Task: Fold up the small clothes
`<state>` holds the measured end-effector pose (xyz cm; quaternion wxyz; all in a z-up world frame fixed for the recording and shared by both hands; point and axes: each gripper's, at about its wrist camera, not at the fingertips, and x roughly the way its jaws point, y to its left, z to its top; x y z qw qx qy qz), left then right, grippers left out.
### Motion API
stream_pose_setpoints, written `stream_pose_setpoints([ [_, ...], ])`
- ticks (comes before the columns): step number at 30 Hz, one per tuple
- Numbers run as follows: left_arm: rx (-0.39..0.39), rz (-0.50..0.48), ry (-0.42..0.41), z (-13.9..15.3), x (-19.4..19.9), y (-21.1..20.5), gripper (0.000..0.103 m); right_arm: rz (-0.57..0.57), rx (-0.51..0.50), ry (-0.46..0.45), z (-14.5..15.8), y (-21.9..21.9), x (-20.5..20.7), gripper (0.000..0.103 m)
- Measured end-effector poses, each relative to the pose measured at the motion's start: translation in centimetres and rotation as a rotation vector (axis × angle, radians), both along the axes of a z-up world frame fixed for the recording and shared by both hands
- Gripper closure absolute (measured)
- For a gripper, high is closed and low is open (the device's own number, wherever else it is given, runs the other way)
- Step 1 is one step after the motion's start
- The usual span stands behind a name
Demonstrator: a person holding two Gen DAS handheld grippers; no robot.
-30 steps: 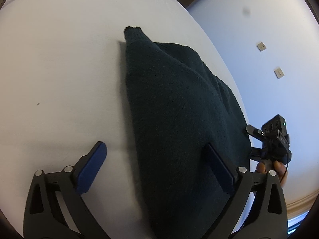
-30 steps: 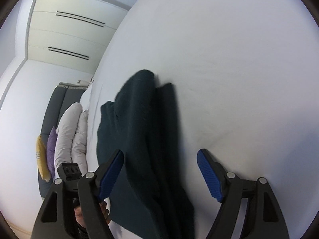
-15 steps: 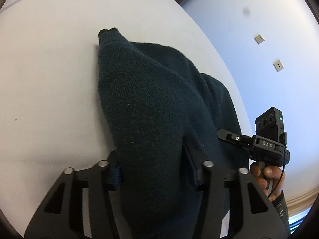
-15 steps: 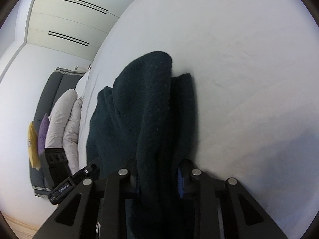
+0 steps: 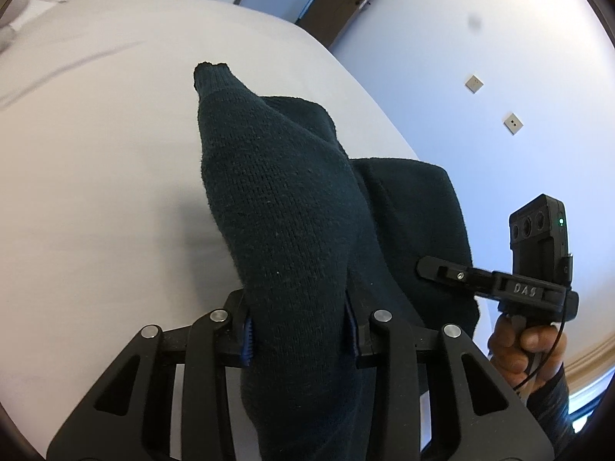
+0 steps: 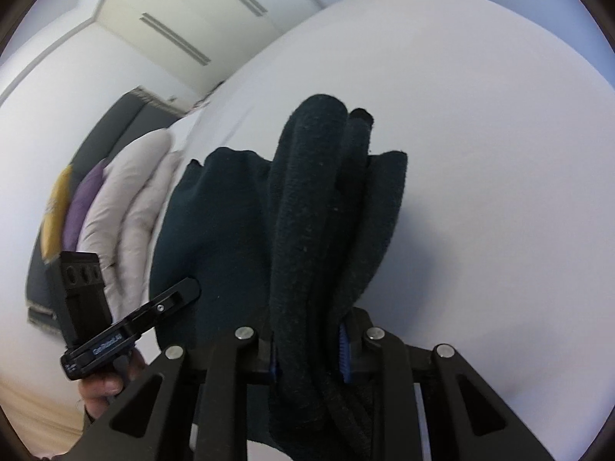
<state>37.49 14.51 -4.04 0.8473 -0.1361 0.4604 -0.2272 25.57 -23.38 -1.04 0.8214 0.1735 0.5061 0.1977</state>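
A dark green knitted garment hangs bunched over the white bed sheet, lifted at one edge. My left gripper is shut on a thick fold of it. My right gripper is shut on another fold of the same garment, which rises in ridges ahead of the jaws. The right gripper also shows in the left wrist view, held by a hand, close beside the cloth. The left gripper shows in the right wrist view at the garment's far side.
White sheet spreads to the right. Pale, purple and yellow pillows lie against a grey headboard at the left. A wall with two socket plates stands beyond the bed's right edge.
Both grippers were open a second ago with the garment flat between their fingers. They closed on its folds and have lifted the cloth up off the sheet.
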Motion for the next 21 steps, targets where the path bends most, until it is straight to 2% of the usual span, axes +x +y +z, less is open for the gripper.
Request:
stream_pose_setpoints([
  [3, 0.04, 0.026, -0.026, 1.6, -3.0, 3.6, 0.07, 0.049, 0.034, -0.007, 0.2, 3.8, -2.2, 0.079],
  [7, 0.068, 0.071, -0.03, 1.7, -5.4, 7.3, 0.069, 0.098, 0.047, 0.015, -1.0, 8.7, -3.5, 0.079],
  [10, 0.077, 0.084, -0.024, 0.9, -6.6, 8.3, 0.069, 0.106, 0.047, 0.026, -2.0, 10.9, -3.6, 0.079],
  [12, 0.075, 0.088, -0.008, -0.1, -7.3, 8.4, 0.069, 0.094, 0.058, 0.067, -3.2, 11.5, -4.1, 0.079],
  [16, 0.067, 0.093, 0.05, -3.7, -7.2, 7.5, 0.066, 0.079, 0.047, 0.116, -5.7, 11.8, -4.2, 0.078],
  [19, 0.033, 0.125, 0.079, -6.7, -6.5, 8.2, 0.054, 0.037, 0.031, 0.139, -8.4, 11.4, -3.6, 0.076],
  [20, -0.001, 0.132, 0.076, -7.2, -6.5, 8.6, 0.046, 0.022, 0.052, 0.152, -9.5, 10.8, -3.4, 0.071],
  [21, -0.018, 0.146, 0.083, -7.5, -6.4, 8.9, 0.033, 0.01, 0.081, 0.158, -10.5, 10.1, -3.3, 0.069],
])
